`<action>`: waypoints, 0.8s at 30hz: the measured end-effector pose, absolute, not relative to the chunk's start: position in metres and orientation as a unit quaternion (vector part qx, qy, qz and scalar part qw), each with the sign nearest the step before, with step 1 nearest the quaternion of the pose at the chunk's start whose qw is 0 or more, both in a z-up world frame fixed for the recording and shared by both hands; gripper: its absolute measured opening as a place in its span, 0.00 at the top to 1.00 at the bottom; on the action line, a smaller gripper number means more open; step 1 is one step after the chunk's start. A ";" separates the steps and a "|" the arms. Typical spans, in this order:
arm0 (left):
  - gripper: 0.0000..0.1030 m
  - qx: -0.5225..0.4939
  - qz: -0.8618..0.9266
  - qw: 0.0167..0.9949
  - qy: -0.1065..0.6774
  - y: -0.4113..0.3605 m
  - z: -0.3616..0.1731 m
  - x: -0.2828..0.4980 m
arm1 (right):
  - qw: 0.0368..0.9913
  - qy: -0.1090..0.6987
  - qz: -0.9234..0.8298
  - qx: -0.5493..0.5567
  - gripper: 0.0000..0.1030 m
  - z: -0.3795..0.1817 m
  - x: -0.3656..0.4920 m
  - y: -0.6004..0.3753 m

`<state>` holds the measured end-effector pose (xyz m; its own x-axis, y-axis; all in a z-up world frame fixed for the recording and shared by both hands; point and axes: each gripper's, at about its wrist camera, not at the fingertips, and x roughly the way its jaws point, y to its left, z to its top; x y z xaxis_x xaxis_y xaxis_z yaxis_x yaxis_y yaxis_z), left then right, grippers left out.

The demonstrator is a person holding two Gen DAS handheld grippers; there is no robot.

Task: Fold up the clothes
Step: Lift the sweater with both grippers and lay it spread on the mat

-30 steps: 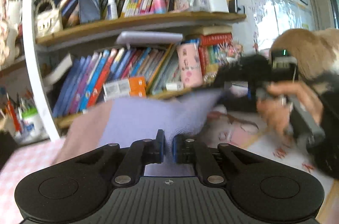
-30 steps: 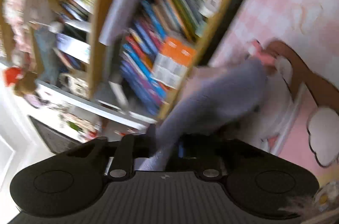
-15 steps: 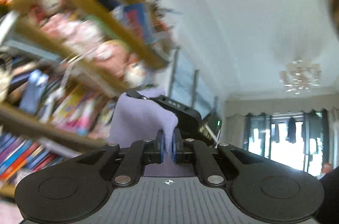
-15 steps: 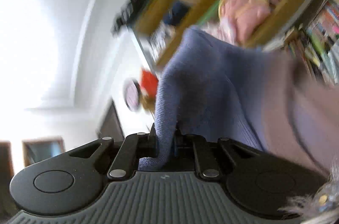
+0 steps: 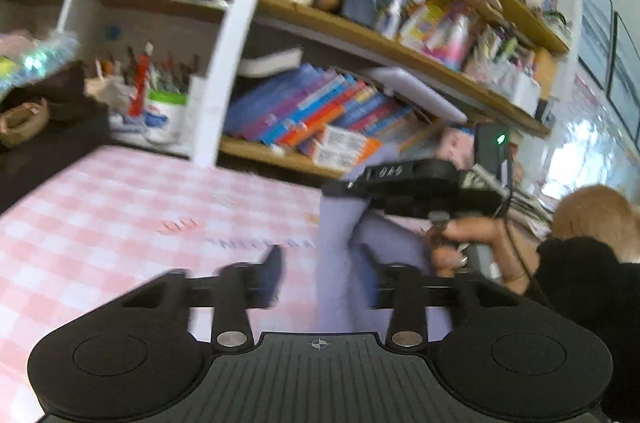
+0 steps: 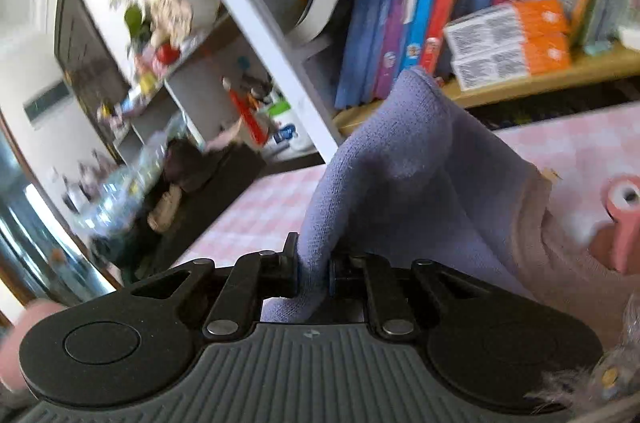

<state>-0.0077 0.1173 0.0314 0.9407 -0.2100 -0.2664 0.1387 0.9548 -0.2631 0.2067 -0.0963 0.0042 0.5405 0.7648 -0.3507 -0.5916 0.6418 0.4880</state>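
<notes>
- The right gripper (image 6: 314, 273) has its jaws drawn narrow, pinching a fold of the one lilac garment (image 6: 400, 175); the cloth rises in a peak in front of the fingers and drapes away to the right
- The left gripper (image 5: 322, 273) has its jaws opening, the two fingers (image 5: 270, 271) blurred and well apart; the garment (image 5: 340, 263) hangs between them, and the pads do not press on it
- In the left wrist view the garment hangs from the right gripper (image 5: 416, 183), which one hand (image 5: 464, 243) in a dark sleeve holds above the surface
- The cloth's lower part meets the surface (image 5: 120, 215), a pink and white check covering with one cartoon figure (image 6: 616, 223) printed beside the garment
- Behind stands one bookshelf (image 5: 360, 35) with three wooden boards in view; a row of leaning books (image 6: 424, 3) fills the lowest, with two orange-ended boxes (image 6: 508, 43) stacked before them
- One white tub of pens (image 5: 164, 111) sits left of the white upright
</notes>
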 end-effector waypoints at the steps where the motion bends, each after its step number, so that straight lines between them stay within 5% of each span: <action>1: 0.42 -0.121 -0.090 0.979 0.140 0.118 0.037 -0.012 | 0.865 0.267 0.395 0.158 0.88 0.010 0.209 -0.089; 4: 0.41 -0.124 -0.105 0.978 0.131 0.118 0.046 -0.016 | 0.867 0.250 0.400 0.161 0.88 0.021 0.217 -0.068; 13: 0.23 -0.097 -0.112 0.981 0.127 0.101 0.042 -0.029 | 0.876 0.226 0.413 0.107 0.52 0.038 0.176 -0.095; 24: 0.12 -0.072 -0.156 0.975 0.139 0.060 0.053 -0.021 | 0.907 0.252 0.331 -0.068 0.40 0.020 0.091 -0.214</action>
